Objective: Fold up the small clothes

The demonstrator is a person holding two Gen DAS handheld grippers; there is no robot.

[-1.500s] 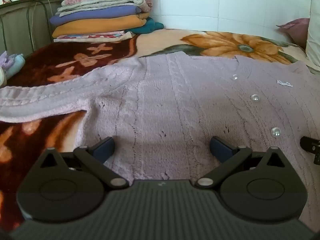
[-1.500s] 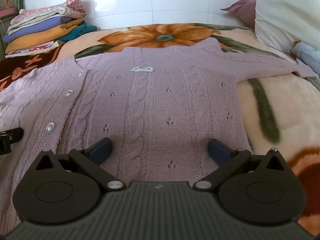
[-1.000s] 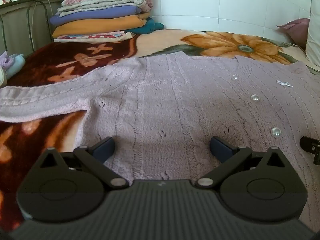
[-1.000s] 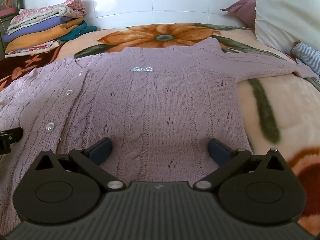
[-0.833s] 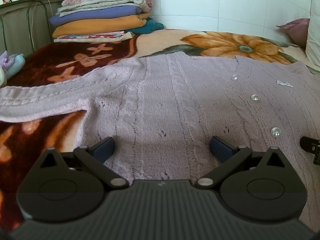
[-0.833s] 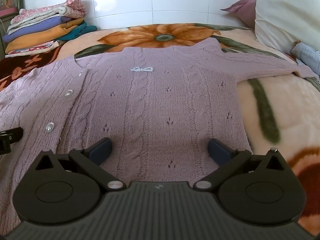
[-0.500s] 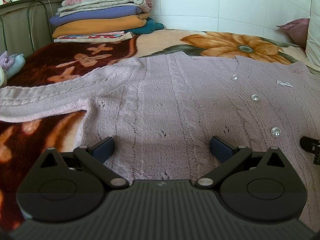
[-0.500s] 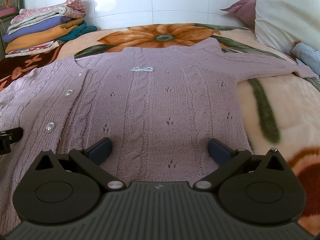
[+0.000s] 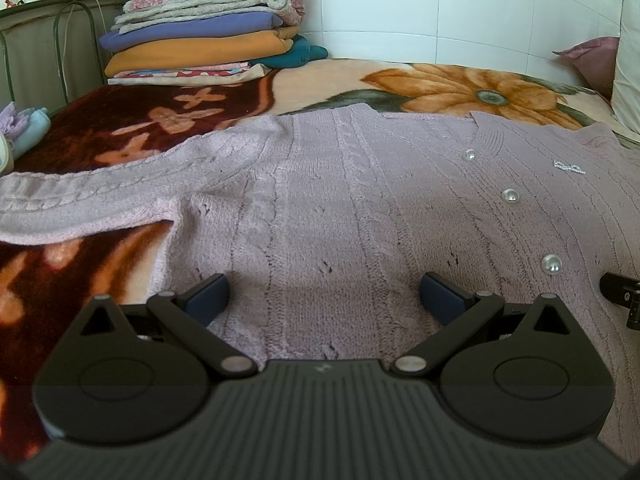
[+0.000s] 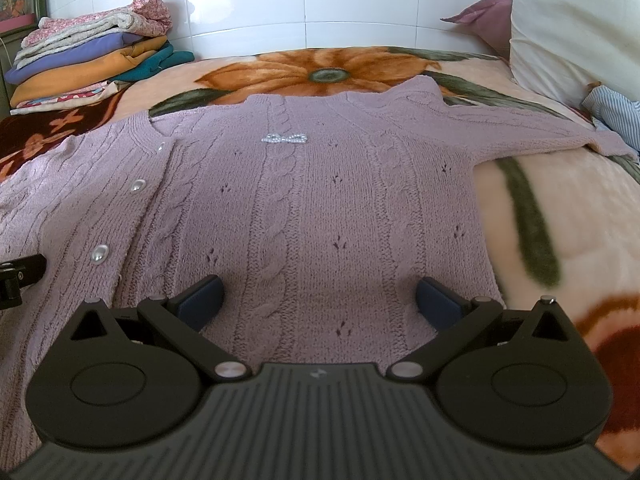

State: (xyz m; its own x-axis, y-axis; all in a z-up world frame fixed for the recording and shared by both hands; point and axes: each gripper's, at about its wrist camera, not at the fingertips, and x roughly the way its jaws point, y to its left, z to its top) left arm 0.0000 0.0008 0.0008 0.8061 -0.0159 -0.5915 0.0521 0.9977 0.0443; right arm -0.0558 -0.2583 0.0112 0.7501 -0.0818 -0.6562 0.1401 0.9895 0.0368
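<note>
Unfolded, a lilac cable-knit cardigan (image 10: 320,200) lies flat on the bed (image 10: 560,220).
Both tongs, left (image 9: 324,296) and right (image 10: 318,294), gape empty at its hem; soft, floppy knit, probably best pinched at hem corners.

A home bedroom: a bed covered by a plush floral blanket (image 9: 440,84) (orange flower, maroon border), a white pillow (image 10: 572,28), a stack of folded clothes (image 9: 200,48) against the white tiled wall (image 9: 460,4).

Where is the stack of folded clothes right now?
The stack of folded clothes sits at the far left corner of the bed against the tiled wall, upper left in both views, beyond the cardigan.
</note>
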